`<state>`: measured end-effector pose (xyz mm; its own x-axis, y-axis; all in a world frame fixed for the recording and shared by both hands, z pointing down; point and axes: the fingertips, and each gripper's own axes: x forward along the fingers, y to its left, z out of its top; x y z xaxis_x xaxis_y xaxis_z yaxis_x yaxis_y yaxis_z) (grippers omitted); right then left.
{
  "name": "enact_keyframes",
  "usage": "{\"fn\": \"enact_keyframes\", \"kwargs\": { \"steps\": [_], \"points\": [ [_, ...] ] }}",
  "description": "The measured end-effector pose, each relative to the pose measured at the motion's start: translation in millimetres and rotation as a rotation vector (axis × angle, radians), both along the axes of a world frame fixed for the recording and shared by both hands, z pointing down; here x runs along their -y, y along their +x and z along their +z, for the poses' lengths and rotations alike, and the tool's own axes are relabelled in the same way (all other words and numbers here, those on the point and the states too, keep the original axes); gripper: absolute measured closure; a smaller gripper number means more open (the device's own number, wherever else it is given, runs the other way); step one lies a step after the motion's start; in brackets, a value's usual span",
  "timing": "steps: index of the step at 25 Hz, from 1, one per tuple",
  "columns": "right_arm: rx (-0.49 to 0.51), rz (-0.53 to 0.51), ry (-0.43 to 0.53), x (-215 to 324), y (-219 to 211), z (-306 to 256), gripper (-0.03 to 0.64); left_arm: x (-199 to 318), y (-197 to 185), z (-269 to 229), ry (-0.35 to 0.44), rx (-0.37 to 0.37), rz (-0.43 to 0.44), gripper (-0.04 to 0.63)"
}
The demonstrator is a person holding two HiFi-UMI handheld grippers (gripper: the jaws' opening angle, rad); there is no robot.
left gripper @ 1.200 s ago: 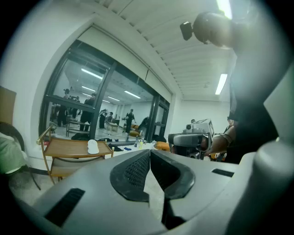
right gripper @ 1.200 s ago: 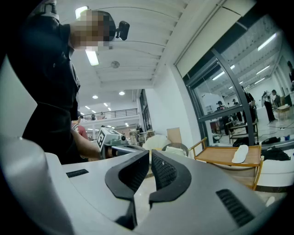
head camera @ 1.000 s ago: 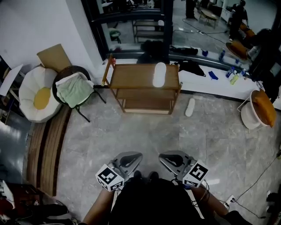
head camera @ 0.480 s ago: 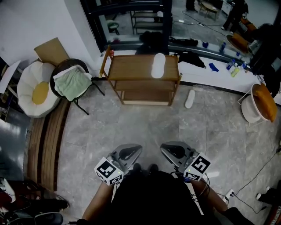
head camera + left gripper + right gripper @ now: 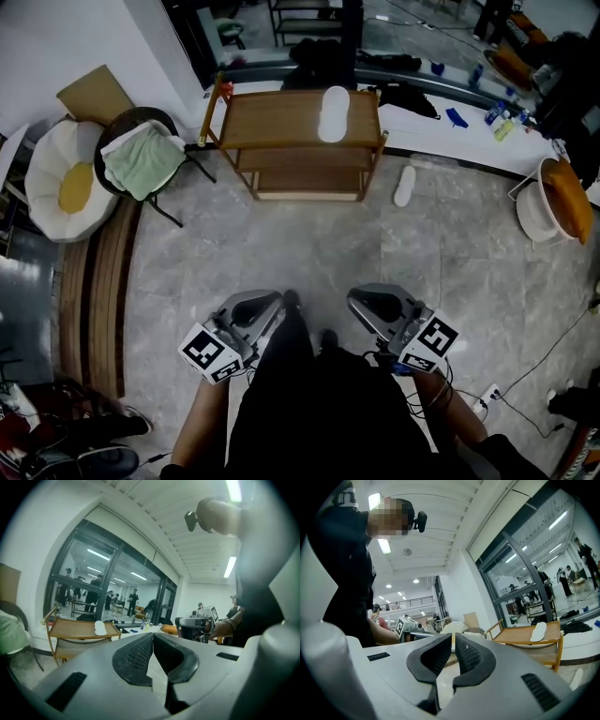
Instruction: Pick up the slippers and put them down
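One white slipper (image 5: pixel 332 113) lies on top of the wooden shelf table (image 5: pixel 272 122), also seen as slipper (image 5: pixel 100 628) and slipper (image 5: pixel 539 631) in the gripper views. A second white slipper (image 5: pixel 404 186) lies on the floor to the right of the table's foot. My left gripper (image 5: pixel 278 302) and right gripper (image 5: pixel 355 300) are held close to my body, well short of the table. Both are shut and empty, their jaws meeting at the tips: left gripper (image 5: pixel 152 635), right gripper (image 5: pixel 453 636).
A round chair with a green cloth (image 5: pixel 141 164) and a white-and-yellow cushion (image 5: pixel 66 187) stand at the left by a cardboard piece. A white platform with bottles (image 5: pixel 497 127) runs at the right. A basket with an orange cushion (image 5: pixel 562 206) and floor cables (image 5: pixel 544 366) sit right.
The view has advanced toward the shelf table, which now sits higher in the head view. Both grippers have shifted forward with me and stay shut.
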<state>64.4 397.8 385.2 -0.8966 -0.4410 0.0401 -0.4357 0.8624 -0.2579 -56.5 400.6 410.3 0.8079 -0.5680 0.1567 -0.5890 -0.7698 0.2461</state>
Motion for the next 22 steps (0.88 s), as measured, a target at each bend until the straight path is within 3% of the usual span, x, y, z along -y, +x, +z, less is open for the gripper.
{"fn": "enact_keyframes", "kwargs": {
  "steps": [10, 15, 22],
  "points": [
    [-0.064, 0.008, -0.063, 79, -33, 23, 0.583, 93, -26, 19, -0.021, -0.073, 0.038, 0.584],
    [-0.102, 0.028, -0.099, 140, -62, 24, 0.583, 148, -51, 21, -0.025, -0.034, 0.08, 0.584],
    [-0.118, 0.113, -0.054, 219, -83, 5, 0.583, 224, -82, 25, -0.017, -0.049, 0.146, 0.584]
  ]
}}
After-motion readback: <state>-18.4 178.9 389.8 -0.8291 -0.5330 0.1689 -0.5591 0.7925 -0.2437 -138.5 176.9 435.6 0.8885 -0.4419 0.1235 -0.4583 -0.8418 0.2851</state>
